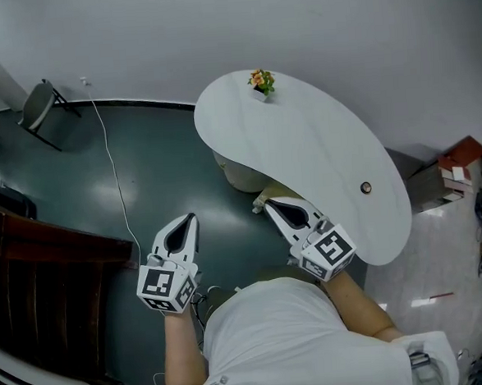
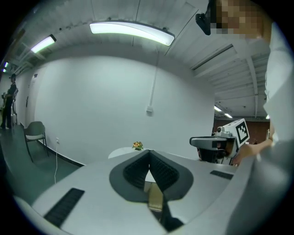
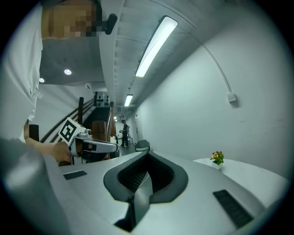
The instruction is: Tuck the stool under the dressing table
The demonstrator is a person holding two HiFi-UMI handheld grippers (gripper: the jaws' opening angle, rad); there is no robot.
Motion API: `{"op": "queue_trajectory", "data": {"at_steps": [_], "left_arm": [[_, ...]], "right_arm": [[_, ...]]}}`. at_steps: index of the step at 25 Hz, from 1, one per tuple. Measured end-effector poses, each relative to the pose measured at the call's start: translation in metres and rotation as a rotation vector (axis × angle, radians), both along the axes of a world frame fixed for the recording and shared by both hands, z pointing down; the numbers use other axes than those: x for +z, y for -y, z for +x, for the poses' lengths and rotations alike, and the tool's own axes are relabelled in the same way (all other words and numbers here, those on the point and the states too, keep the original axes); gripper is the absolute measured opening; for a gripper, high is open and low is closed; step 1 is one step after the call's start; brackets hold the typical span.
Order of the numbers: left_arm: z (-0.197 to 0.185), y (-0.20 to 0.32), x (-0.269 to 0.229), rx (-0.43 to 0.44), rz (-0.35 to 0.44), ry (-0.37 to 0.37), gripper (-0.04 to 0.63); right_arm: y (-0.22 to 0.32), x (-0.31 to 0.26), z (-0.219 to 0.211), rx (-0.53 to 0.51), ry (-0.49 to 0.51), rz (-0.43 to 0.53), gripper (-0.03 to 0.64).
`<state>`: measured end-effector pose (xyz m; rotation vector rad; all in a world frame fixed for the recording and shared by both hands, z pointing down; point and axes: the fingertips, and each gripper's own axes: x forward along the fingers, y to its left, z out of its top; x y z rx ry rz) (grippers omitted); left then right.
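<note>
**Left gripper (image 1: 190, 219) and right gripper (image 1: 268, 204) closed and empty before the table**

Both pairs of jaws were pressed together with nothing between them, each pointing roughly level toward the white kidney-shaped dressing table (image 1: 321, 153). The pale round stool (image 1: 235, 173) lay ahead and between the two, a little nearer the right gripper. It showed only as a curved edge beneath the table's near rim. The top's long axis ran from far left to near right in the head view, so any further push probably had to go forward, across it. Most of the stool, legs included, was hidden by the top. Neither gripper view showed it, only the top and a small pot of orange flowers (image 1: 260, 82). A pale scrap beside the right gripper's tip could not be identified.
</note>
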<state>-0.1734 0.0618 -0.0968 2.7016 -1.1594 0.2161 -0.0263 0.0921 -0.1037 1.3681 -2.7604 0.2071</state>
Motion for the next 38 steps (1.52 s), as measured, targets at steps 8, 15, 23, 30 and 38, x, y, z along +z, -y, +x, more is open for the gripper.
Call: {"op": "queue_trajectory", "data": {"at_steps": [8,15,23,30,38], "left_arm": [[-0.022,0.000,-0.016,-0.032,0.088,-0.001,0.002],[-0.027,-0.001,-0.020,-0.063,0.097,-0.018,0.002],[-0.035,-0.005,-0.011,-0.088,0.074,-0.015,0.002],[-0.046,-0.007,-0.006,-0.118,0.066,-0.013,0.002],[-0.049,-0.011,0.001,-0.128,0.044,-0.006,0.002]], "right_arm": [[0.002,-0.004,-0.019,-0.019,-0.058,0.030,0.008],[0.002,-0.001,-0.027,-0.046,-0.046,0.001,0.008],[0.005,0.011,-0.029,-0.044,-0.077,-0.036,0.008],[0.001,0.013,-0.027,-0.045,-0.078,-0.036,0.008],[0.001,0.019,-0.024,-0.035,-0.070,-0.054,0.008]]}}
